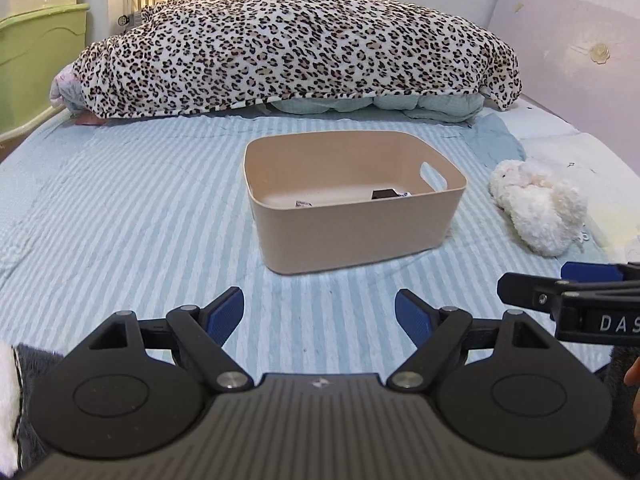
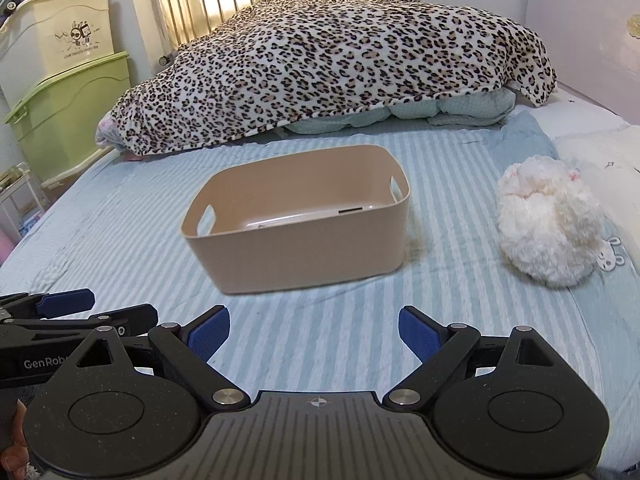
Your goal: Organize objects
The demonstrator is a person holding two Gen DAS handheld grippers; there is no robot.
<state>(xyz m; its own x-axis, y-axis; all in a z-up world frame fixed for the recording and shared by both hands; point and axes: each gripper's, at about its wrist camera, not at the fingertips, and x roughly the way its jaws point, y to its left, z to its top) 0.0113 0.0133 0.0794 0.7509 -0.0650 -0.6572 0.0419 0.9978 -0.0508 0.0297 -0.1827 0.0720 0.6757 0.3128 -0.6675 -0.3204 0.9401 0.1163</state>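
Note:
A tan plastic bin [image 1: 352,232] with handle cut-outs sits on the striped blue bedsheet, ahead of both grippers; it also shows in the right wrist view [image 2: 304,256]. Small dark and white items [image 1: 386,194] lie on its floor. A white fluffy plush toy [image 1: 536,206] lies on the sheet right of the bin, seen too in the right wrist view [image 2: 550,228]. My left gripper [image 1: 319,312] is open and empty, well short of the bin. My right gripper [image 2: 314,330] is open and empty, also short of the bin.
A heap of bedding under a leopard-print blanket [image 1: 304,44] fills the far side of the bed. Green and cream storage boxes [image 2: 68,116] stand at the left bedside. A pale headboard [image 1: 572,64] runs along the right. A white pillow [image 2: 600,160] lies beyond the toy.

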